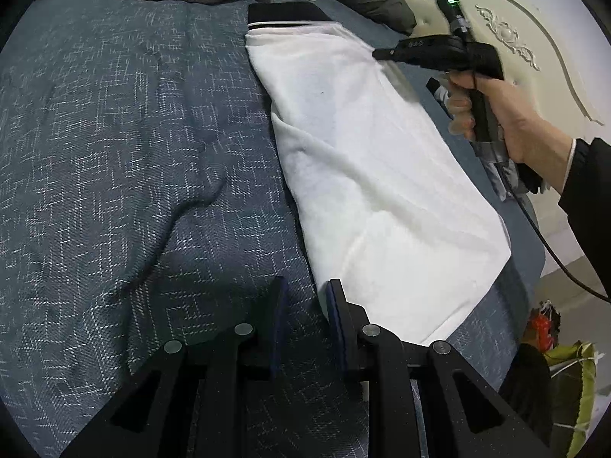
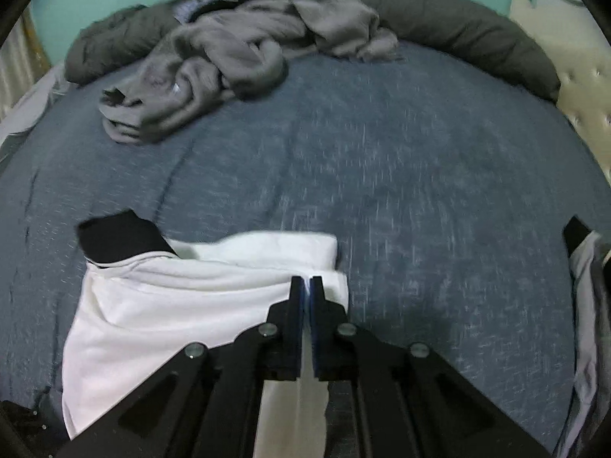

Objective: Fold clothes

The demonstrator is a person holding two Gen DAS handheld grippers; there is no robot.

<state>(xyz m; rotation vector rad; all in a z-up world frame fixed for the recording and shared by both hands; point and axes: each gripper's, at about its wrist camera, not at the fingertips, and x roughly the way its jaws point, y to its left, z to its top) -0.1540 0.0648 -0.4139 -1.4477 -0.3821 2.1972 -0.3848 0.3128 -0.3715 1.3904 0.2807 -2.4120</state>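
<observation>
A white garment (image 1: 382,191) with a black band (image 1: 286,13) at its far end lies folded into a long strip on the blue bedspread (image 1: 133,133). My left gripper (image 1: 305,297) is open at the strip's near left corner, with only bedspread between its fingers. A hand (image 1: 515,122) holds my right gripper (image 1: 376,53) at the garment's far right edge. In the right wrist view the right gripper (image 2: 307,286) is shut on a top fold of the white garment (image 2: 152,316), beside the black band (image 2: 118,236).
A heap of crumpled grey clothes (image 2: 229,65) lies at the far side of the bedspread (image 2: 420,171), against a long dark bolster (image 2: 477,30). A cream headboard (image 1: 515,38) stands to the right. Another pale garment (image 2: 584,305) hangs at the right edge. A black cable (image 1: 553,252) trails from the right gripper.
</observation>
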